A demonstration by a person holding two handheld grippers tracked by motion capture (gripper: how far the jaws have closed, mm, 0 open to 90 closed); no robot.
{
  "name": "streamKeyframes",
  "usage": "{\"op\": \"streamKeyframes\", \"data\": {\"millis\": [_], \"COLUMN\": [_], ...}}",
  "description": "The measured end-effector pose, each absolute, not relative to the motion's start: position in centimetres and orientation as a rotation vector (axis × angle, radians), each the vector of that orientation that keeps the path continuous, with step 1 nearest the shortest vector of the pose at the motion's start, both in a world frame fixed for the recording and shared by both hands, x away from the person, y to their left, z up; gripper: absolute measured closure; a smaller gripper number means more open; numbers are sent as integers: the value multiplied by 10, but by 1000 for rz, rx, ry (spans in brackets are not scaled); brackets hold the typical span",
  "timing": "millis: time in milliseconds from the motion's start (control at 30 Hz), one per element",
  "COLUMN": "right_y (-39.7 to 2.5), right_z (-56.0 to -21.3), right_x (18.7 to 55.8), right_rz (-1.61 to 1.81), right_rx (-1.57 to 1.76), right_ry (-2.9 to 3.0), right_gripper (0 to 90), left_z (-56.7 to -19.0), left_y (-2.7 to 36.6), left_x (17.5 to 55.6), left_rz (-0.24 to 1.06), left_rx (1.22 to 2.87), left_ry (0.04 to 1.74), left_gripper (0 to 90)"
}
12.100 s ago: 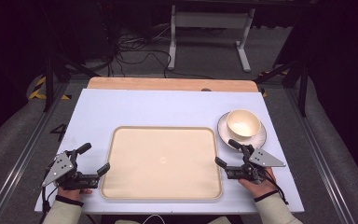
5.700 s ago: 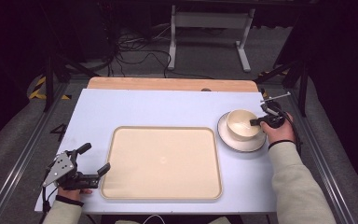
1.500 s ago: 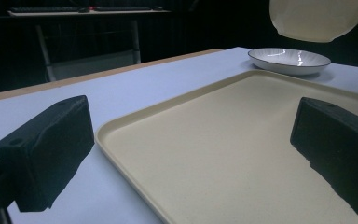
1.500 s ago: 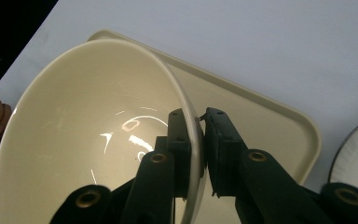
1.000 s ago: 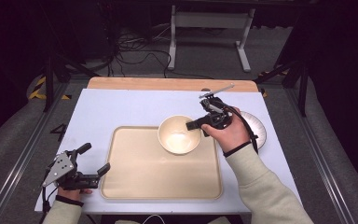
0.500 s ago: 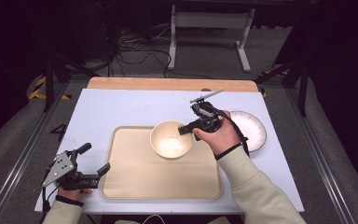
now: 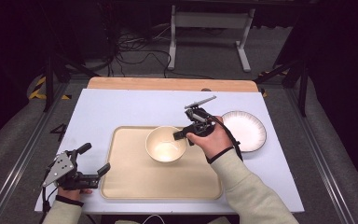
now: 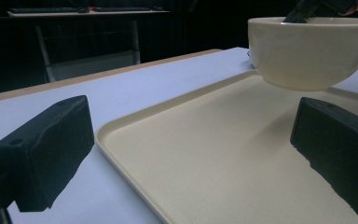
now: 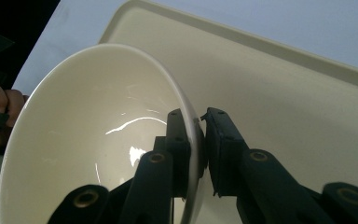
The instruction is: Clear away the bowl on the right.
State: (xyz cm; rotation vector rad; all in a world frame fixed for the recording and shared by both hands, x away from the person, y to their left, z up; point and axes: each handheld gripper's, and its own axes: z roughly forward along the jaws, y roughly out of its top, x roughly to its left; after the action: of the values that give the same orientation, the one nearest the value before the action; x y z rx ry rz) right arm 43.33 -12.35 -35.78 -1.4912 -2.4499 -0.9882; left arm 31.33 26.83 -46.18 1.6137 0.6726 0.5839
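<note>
White table [image 7: 121,107]: right gripper [image 7: 182,134] pinches bowl [image 7: 166,144] rim between its jaws above tray [image 7: 135,177]; left gripper [image 7: 95,163] jaws spread wide, empty.

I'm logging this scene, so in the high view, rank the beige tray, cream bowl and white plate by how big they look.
1. Beige rectangular tray, clearly the largest.
2. White round plate.
3. Cream ceramic bowl, held by its rim in the right gripper; it looks slightly smaller than the plate, though the hand hides part of the plate.
</note>
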Motion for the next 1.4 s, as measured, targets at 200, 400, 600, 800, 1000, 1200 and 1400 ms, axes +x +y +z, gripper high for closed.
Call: {"op": "streamKeyframes", "data": {"millis": [200,400,600,800,1000,1200,1400], "right_y": [-122,-122,-120,-115,-111,-109,-109], "right_z": [-370,-382,-393,-397,-402,-406,-409], "right_x": [438,442,444,444,444,444,444], "right_rz": [-971,-964,-945,-941,-932,-933,-962], "right_rx": [-1512,-1541,-1558,-1549,-1546,-1548,-1551], "right_ry": [-2441,-2447,-2453,-2463,-2479,-2488,-2477], "right_gripper": [804,803,802,799,798,796,791], "left_z": [-462,-462,-462,-462,-462,-462,-462], "left_y": [268,268,268,268,268,268,268], "left_x": [313,313,313,313,313,313,313], "left_rz": [584,584,584,585,585,585,586], "left_rx": [1614,1614,1614,1615,1614,1614,1615], "left_ry": [672,672,672,671,671,671,671], "left_gripper": [2,2,2,2,3,2,2]}}
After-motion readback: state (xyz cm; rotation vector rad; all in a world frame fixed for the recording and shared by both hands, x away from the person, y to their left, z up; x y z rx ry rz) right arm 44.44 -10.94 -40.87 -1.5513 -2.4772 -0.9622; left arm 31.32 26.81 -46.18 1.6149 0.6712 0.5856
